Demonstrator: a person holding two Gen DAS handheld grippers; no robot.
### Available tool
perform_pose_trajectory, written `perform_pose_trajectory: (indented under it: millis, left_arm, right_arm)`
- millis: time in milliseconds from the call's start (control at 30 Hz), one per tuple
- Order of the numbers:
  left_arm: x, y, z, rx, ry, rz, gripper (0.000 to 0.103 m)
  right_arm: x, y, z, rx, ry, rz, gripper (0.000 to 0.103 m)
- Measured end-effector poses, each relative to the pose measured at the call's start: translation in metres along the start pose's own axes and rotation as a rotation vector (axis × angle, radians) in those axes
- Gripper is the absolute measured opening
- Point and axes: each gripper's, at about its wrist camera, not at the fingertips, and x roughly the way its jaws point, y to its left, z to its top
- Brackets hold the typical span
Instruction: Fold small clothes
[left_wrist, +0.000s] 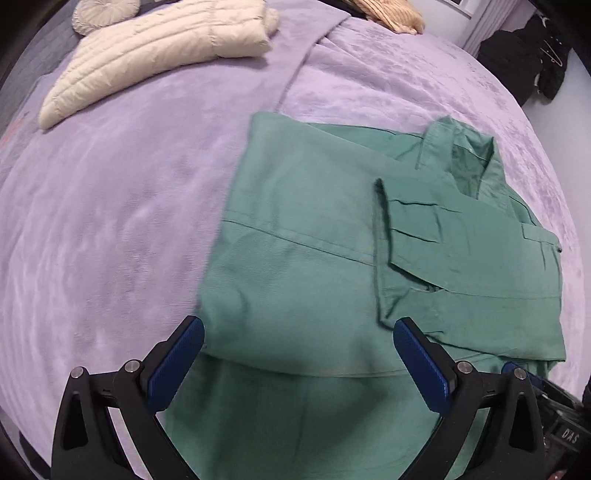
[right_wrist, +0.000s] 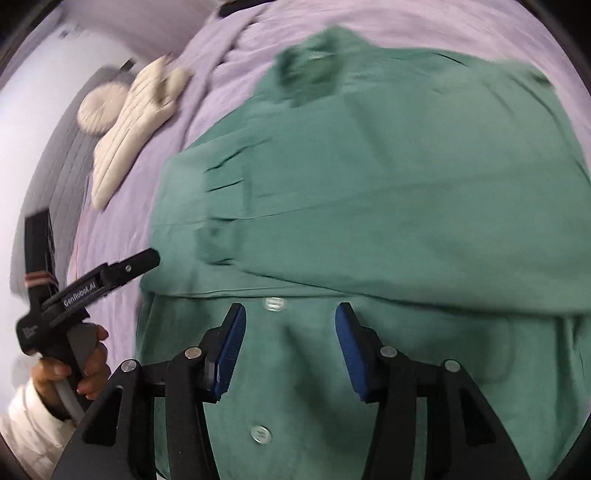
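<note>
Blue-padded fingers of the right gripper (right_wrist: 290, 334) hang nearest the lens, parted about halfway with nothing between them, poised just over the button placket of the green shirt (right_wrist: 388, 192). That shirt is the task's thing and the biggest item on the lilac bedspread (left_wrist: 110, 221): it lies partly folded, sides and a sleeve turned inward, collar (left_wrist: 461, 147) at the far end, hem end toward the grippers. The left gripper (left_wrist: 299, 341) stands wide open and empty too, its pads straddling the near folded edge from above.

My judgement is that the next fold should bring the hem end up toward the collar. To do it well, each gripper should pinch all layers at a near corner, both at the same level, then lift only enough to clear the cloth below and lay the edge down square with the shoulders; a shallow bite would let the inner layers slide and skew the fold.

A cream quilted jacket (left_wrist: 159, 48) rests well apart at the far side, next to a round cream cushion (right_wrist: 99, 110).

Much is unclear: the right wrist view is smeared by blur, the hem is cut off beneath both grippers, and how many layers lie under the top fold cannot be told. Two buttons (right_wrist: 274, 304) are visible; any others are hidden.
</note>
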Motion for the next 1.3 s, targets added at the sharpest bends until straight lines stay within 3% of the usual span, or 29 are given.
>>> perform_pose_trajectory:
  millis: [167, 233, 267, 300, 367, 400, 467, 533, 633, 767, 833, 967, 1033, 1067, 1100, 1200, 1300]
  left_arm:
    - [0.037, -0.047, 0.007, 0.066, 0.089, -0.108, 0.103]
    - [0.045, -0.060, 0.009, 0.074, 0.103, -0.122, 0.102]
    - [0.048, -0.065, 0.009, 0.074, 0.106, -0.126, 0.092]
    - [0.050, -0.069, 0.010, 0.076, 0.109, -0.121, 0.069]
    - [0.052, -0.074, 0.013, 0.080, 0.115, -0.090, 0.056]
    - [0.051, -0.073, 0.014, 0.070, 0.112, -0.102, 0.044]
    - [0.048, -0.068, 0.016, 0.050, 0.115, -0.147, 0.039]
    - [0.046, -0.064, 0.017, 0.039, 0.114, -0.179, 0.033]
    - [0.036, -0.058, 0.018, 0.021, 0.087, -0.200, 0.030]
    - [0.028, -0.054, 0.013, 0.046, 0.070, -0.200, 0.030]
    - [0.037, -0.055, 0.011, 0.071, 0.090, -0.169, 0.030]
    - [0.043, -0.054, 0.009, 0.063, 0.093, -0.160, 0.030]
    - [0.039, -0.049, 0.011, 0.056, 0.089, -0.160, 0.031]
    - [0.038, -0.050, 0.012, 0.056, 0.089, -0.154, 0.031]
    - [0.035, -0.050, 0.012, 0.062, 0.084, -0.145, 0.031]
    - [0.020, -0.050, 0.015, 0.102, 0.035, -0.084, 0.031]
    - [0.009, -0.052, 0.016, 0.128, 0.007, -0.055, 0.031]
  right_arm:
    - [-0.053, -0.111, -0.017, 0.394, -0.139, 0.014, 0.061]
    - [-0.061, -0.142, -0.017, 0.524, -0.199, 0.097, 0.064]
    - [-0.062, -0.153, -0.013, 0.580, -0.220, 0.143, 0.065]
    - [-0.060, -0.162, -0.012, 0.630, -0.237, 0.187, 0.066]
    - [-0.058, -0.173, -0.007, 0.691, -0.258, 0.267, 0.066]
    - [-0.059, -0.174, -0.005, 0.705, -0.267, 0.308, 0.066]
    - [-0.057, -0.175, -0.007, 0.727, -0.276, 0.398, 0.067]
    - [-0.049, -0.174, -0.006, 0.744, -0.280, 0.432, 0.067]
    - [-0.051, -0.183, -0.004, 0.769, -0.317, 0.378, 0.067]
    - [-0.100, -0.197, -0.006, 0.689, -0.438, 0.219, 0.066]
    - [-0.099, -0.202, -0.007, 0.664, -0.402, 0.208, 0.066]
    - [-0.096, -0.217, -0.023, 0.666, -0.384, 0.181, 0.052]
    - [-0.097, -0.222, -0.032, 0.696, -0.386, 0.187, 0.052]
    - [-0.104, -0.223, -0.036, 0.694, -0.374, 0.136, 0.057]
    - [-0.111, -0.222, -0.038, 0.672, -0.356, 0.065, 0.057]
    - [-0.138, -0.205, -0.037, 0.519, -0.363, -0.021, 0.060]
    - [-0.149, -0.187, -0.010, 0.348, -0.357, -0.083, 0.064]
